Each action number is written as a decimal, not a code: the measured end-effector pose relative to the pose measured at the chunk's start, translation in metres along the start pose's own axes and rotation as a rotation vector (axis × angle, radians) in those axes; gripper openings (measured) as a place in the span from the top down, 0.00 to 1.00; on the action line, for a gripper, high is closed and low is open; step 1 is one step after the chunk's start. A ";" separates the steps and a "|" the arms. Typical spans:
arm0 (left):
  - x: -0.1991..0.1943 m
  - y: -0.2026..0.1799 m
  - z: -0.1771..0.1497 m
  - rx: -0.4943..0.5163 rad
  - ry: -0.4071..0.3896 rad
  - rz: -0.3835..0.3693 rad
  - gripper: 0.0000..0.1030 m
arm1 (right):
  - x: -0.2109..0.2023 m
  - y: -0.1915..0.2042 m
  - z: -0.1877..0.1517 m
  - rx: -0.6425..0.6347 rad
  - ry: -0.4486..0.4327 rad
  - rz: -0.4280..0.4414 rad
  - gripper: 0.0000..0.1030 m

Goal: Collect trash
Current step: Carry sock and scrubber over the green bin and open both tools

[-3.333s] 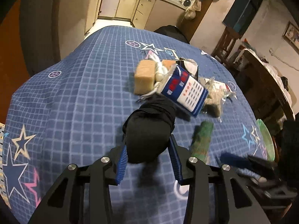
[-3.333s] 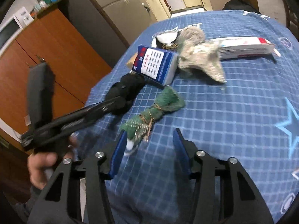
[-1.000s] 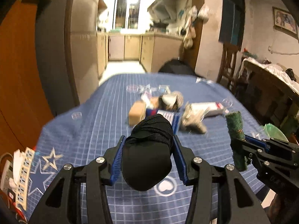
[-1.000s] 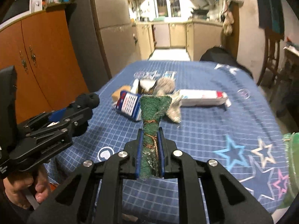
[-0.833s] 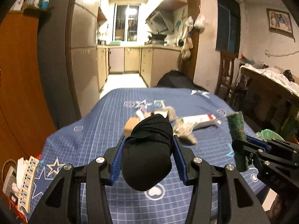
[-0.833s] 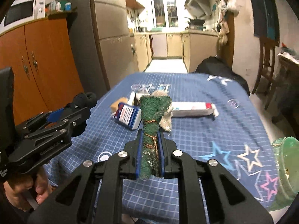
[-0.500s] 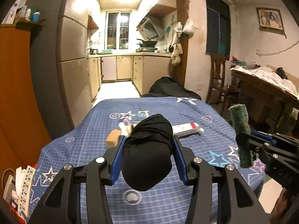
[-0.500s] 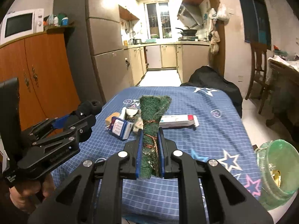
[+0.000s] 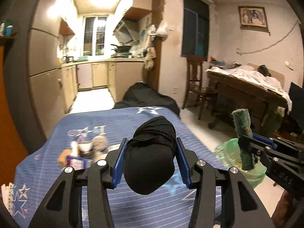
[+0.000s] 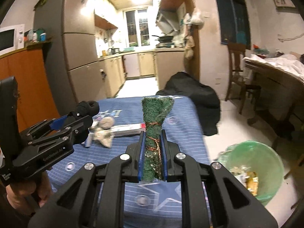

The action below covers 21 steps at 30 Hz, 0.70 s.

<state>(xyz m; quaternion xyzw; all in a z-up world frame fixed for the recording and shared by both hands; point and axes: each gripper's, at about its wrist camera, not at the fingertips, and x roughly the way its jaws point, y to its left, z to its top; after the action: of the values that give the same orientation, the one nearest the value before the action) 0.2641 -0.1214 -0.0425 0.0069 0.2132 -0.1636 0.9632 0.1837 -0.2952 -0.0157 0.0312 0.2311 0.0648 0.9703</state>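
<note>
My left gripper (image 9: 150, 148) is shut on a black cloth bundle (image 9: 152, 155) and holds it well above the blue starred tablecloth (image 9: 117, 123). My right gripper (image 10: 153, 138) is shut on a green scrub roll (image 10: 154, 117) tied with brown cord, held upright above the table's near right corner. The roll also shows in the left wrist view (image 9: 243, 131), and the black bundle in the right wrist view (image 10: 87, 108). A green-lined trash bin (image 10: 252, 159) with wrappers inside stands on the floor to the right of the table.
Left on the table are a tan sponge (image 9: 63, 156), a blue and white box (image 9: 76, 161), a grey rag (image 10: 103, 133) and a long white box (image 10: 129, 129). A black bag (image 10: 191, 95) sits beyond the table. A wooden chair (image 10: 239, 72) and a cluttered table (image 10: 275, 79) stand at the right.
Both grippers have risen and pulled back from the table with their loads, and turned right. The green bin has come further into both views.
</note>
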 end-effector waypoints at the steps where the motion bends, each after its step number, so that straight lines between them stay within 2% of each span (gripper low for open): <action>1: 0.003 -0.009 0.003 0.004 -0.001 -0.014 0.52 | -0.004 -0.010 0.001 0.004 -0.004 -0.020 0.87; 9: 0.038 -0.082 0.026 0.048 0.008 -0.115 0.52 | -0.025 -0.074 0.004 0.042 -0.012 -0.130 0.87; 16: 0.069 -0.128 0.036 0.080 0.044 -0.185 0.52 | -0.033 -0.125 0.006 0.084 0.013 -0.192 0.87; 21: 0.098 -0.174 0.039 0.122 0.085 -0.258 0.52 | -0.033 -0.168 0.003 0.137 0.050 -0.226 0.87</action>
<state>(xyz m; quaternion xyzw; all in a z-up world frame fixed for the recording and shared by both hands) 0.3081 -0.3202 -0.0379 0.0449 0.2424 -0.2982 0.9221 0.1750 -0.4663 -0.0134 0.0694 0.2612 -0.0604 0.9609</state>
